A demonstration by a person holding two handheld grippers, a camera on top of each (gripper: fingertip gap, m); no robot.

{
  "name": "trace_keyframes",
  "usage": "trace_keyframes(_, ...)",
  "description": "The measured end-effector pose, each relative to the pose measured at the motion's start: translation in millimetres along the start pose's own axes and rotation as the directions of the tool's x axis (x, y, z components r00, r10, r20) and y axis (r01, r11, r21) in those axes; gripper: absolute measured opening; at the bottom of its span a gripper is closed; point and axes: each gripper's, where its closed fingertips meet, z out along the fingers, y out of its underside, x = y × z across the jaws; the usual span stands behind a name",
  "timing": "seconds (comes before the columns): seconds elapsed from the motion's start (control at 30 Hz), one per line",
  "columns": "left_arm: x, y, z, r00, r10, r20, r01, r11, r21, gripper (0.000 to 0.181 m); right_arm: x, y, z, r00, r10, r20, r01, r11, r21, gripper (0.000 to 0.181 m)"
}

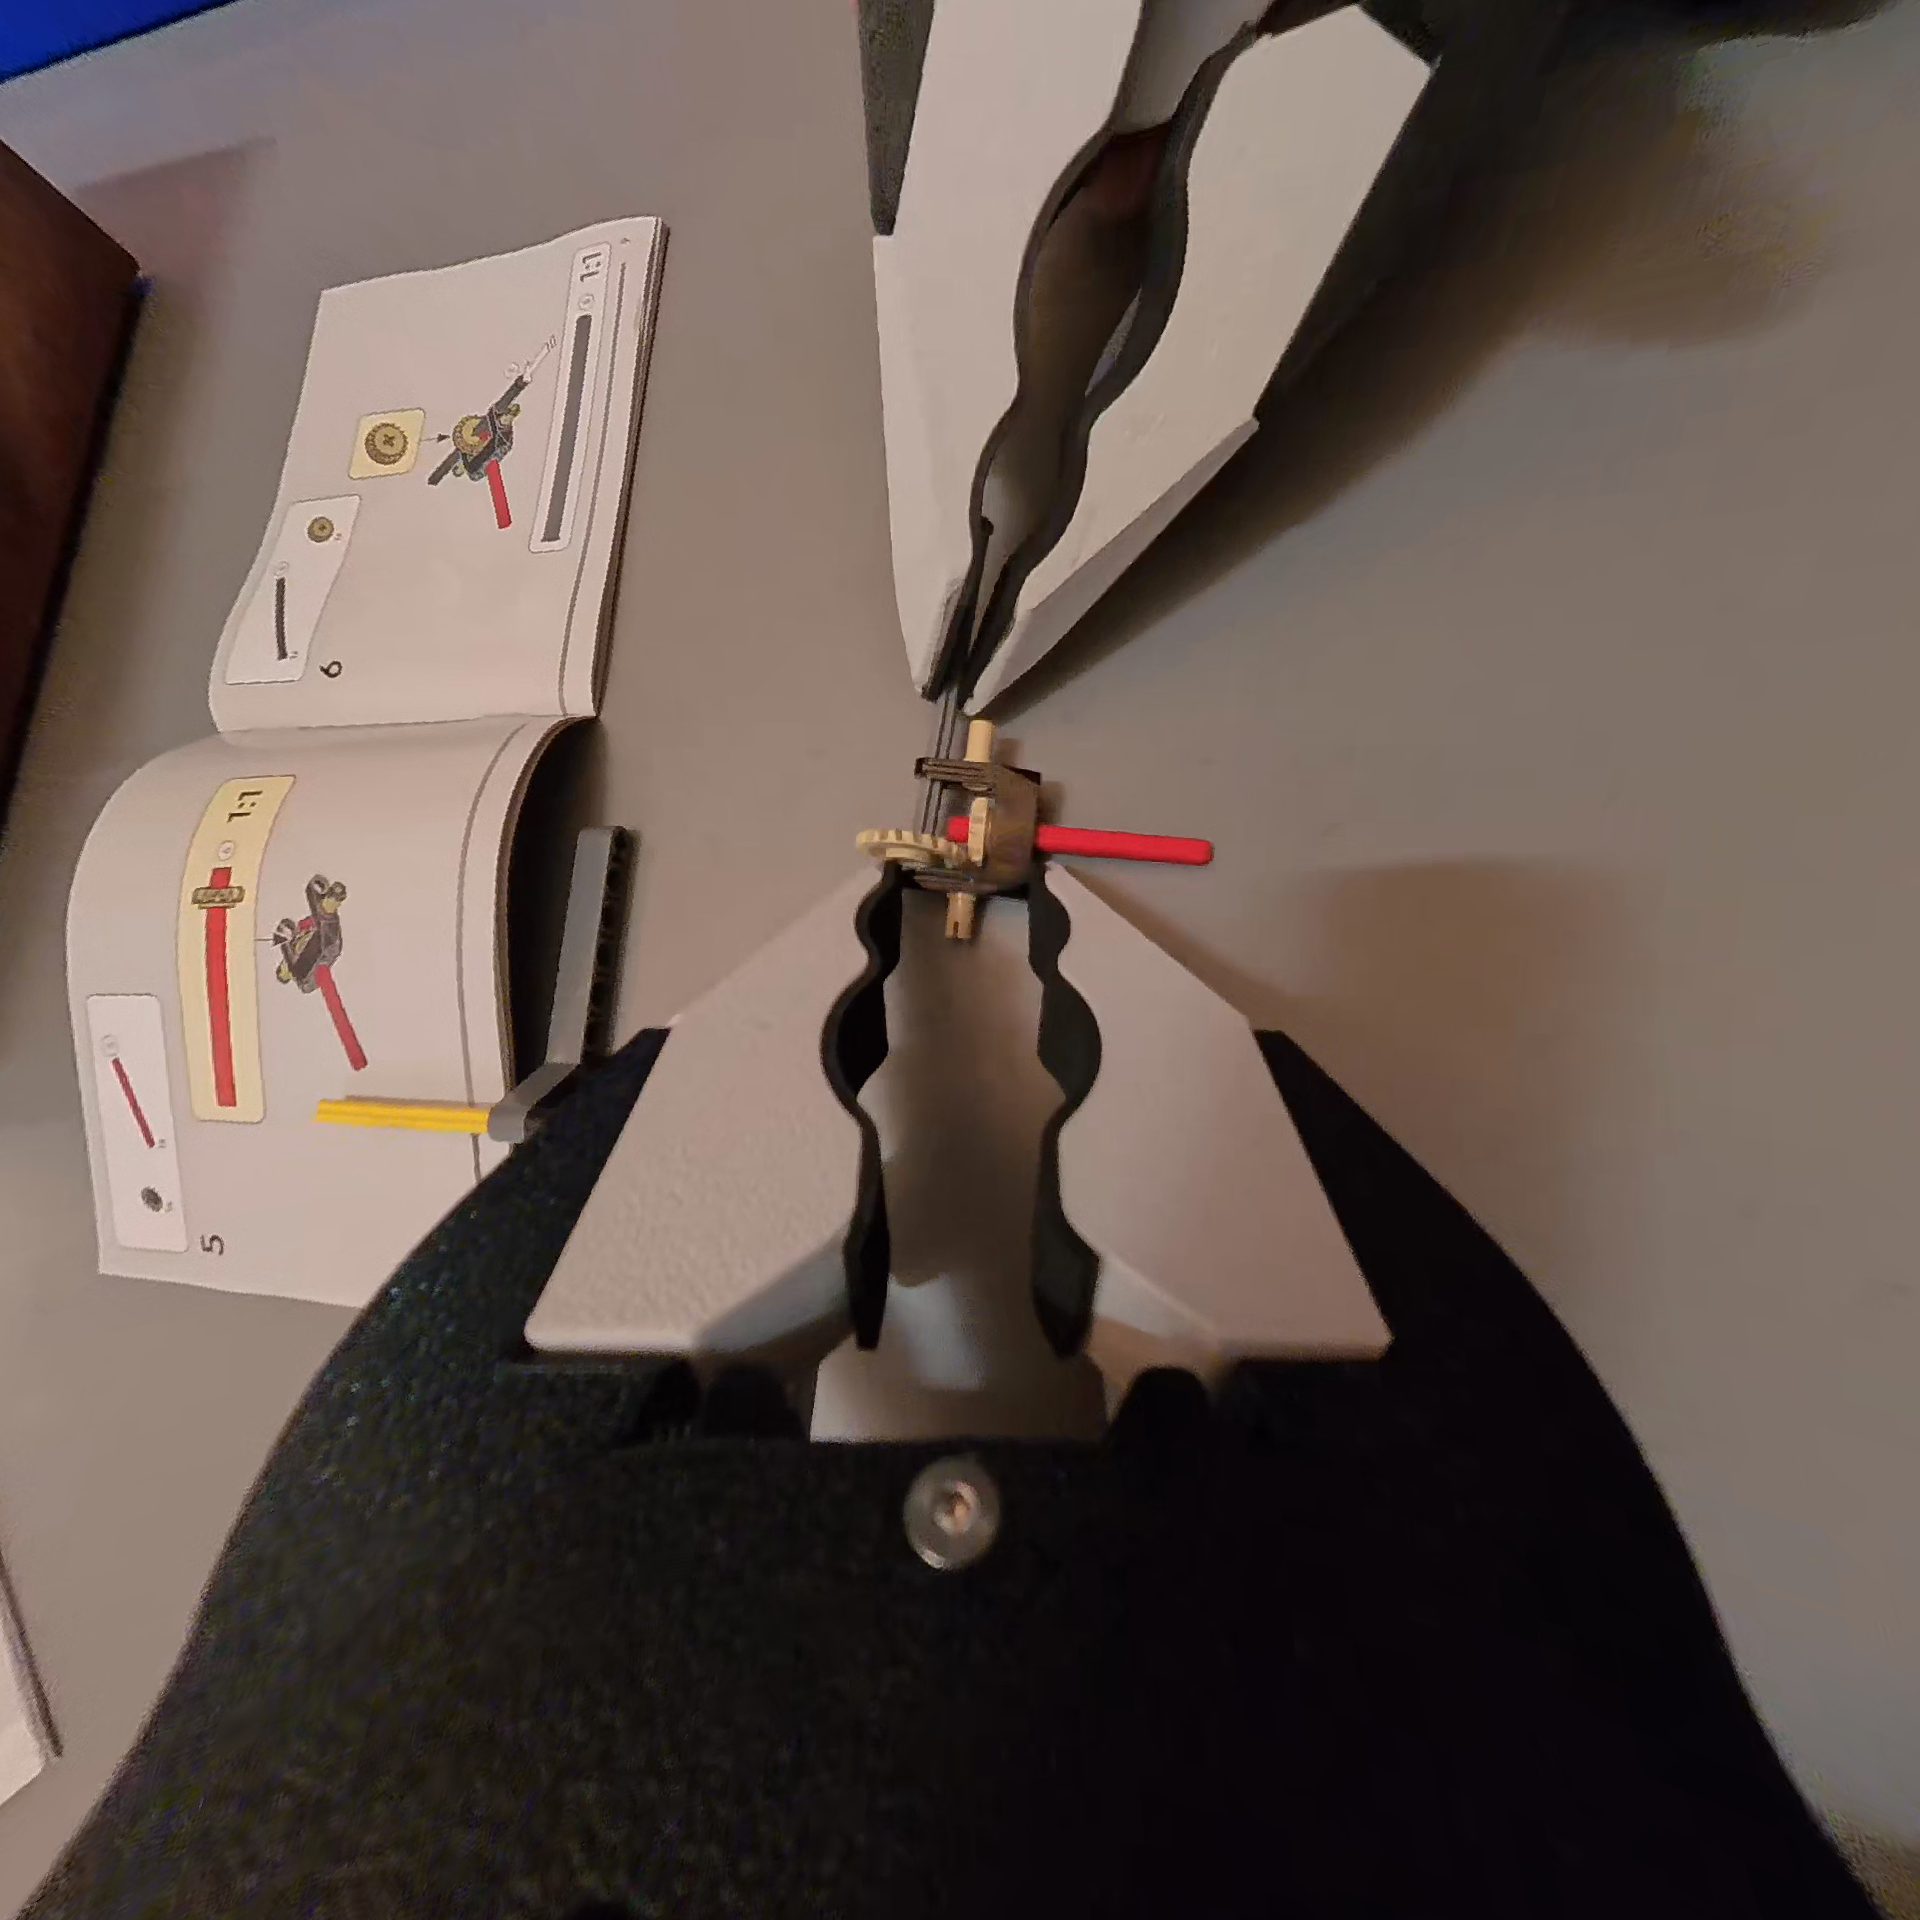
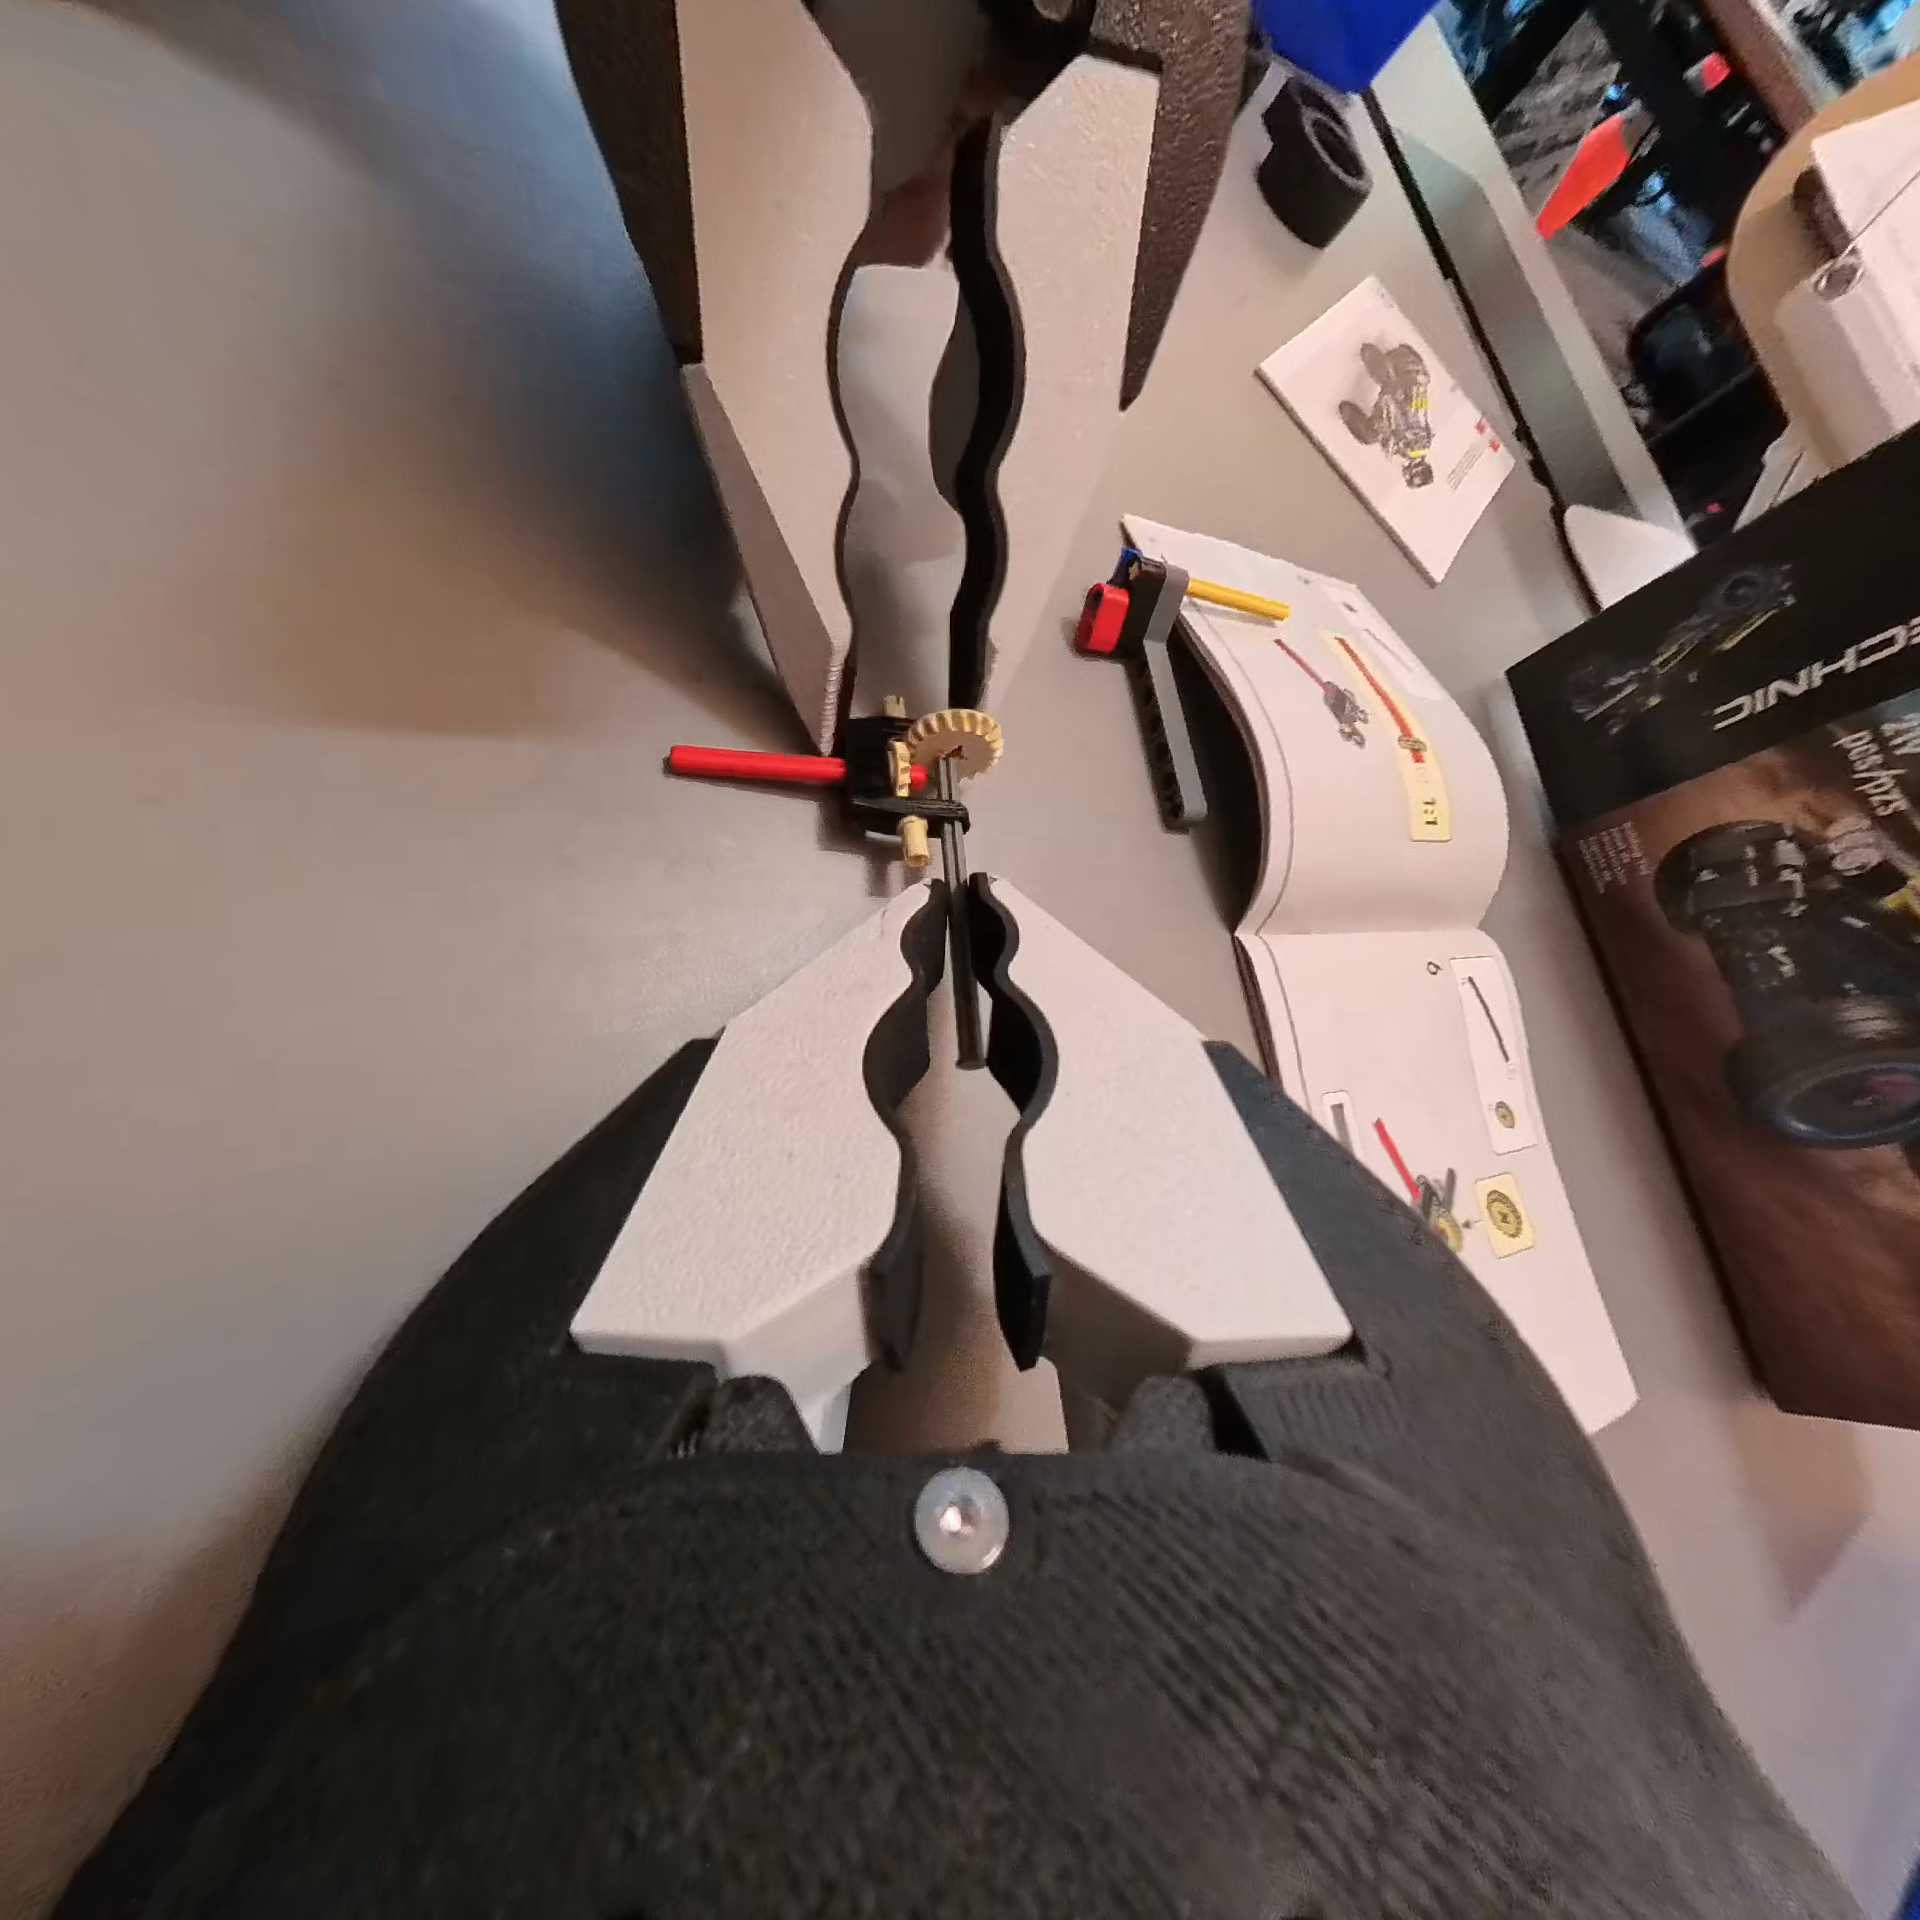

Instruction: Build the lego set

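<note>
A small assembly (image 1: 987,821) of a black frame, a tan bevel gear (image 1: 902,844), tan pins and a red axle (image 1: 1127,846) is held just above the grey table. My left gripper (image 1: 961,881) is shut on the frame from both sides. My right gripper (image 1: 961,698) comes from the opposite side, shut on a thin black axle. In the right wrist view the black axle (image 2: 961,977) lies between my right gripper's (image 2: 958,885) jaws. Its far end runs into the frame and the gear (image 2: 954,750). The left gripper (image 2: 904,717) holds the assembly (image 2: 883,774), with the red axle (image 2: 758,767) sticking out left.
An open instruction booklet (image 1: 416,727) (image 2: 1371,831) lies beside the work spot. A grey beam with a yellow axle (image 1: 592,935) (image 2: 1169,717) rests against it. The set's box (image 2: 1766,935), a second leaflet (image 2: 1392,426) and a black tyre (image 2: 1314,166) lie farther off. The tips of both grippers are at nearly the same place.
</note>
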Motion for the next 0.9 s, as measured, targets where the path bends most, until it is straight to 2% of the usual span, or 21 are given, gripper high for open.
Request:
trace_keyframes(0.1, 2.6, 1.2, -1.8, 1.000, -0.002, -0.010, 0.002, 1.000, 0.001, 0.022, -3.0, -0.8, 0.9, 0.998, -0.059, -0.031, 0.059, 0.998, -0.004, 0.002)
trace_keyframes(0.5, 7.8, 5.2, -7.1, 0.982, -0.130, -0.137, 0.131, 0.991, -0.007, 0.024, -6.3, -3.6, 2.1, 0.997, -0.076, -0.011, 0.076, 0.997, 0.012, 0.002)
trace_keyframes(0.77, 0.7, 8.7, -5.8, 0.986, -0.124, -0.113, 0.122, 0.992, -0.021, 0.042, -5.8, -3.6, 2.7, 0.997, -0.078, -0.010, 0.078, 0.997, 0.013, 0.002)
trace_keyframes(0.9, 0.4, 2.1, -0.3, 0.993, -0.056, -0.108, 0.056, 0.998, -0.005, 0.041, -5.4, -3.7, 3.0, 0.997, -0.076, -0.008, 0.076, 0.997, 0.012, 0.002)
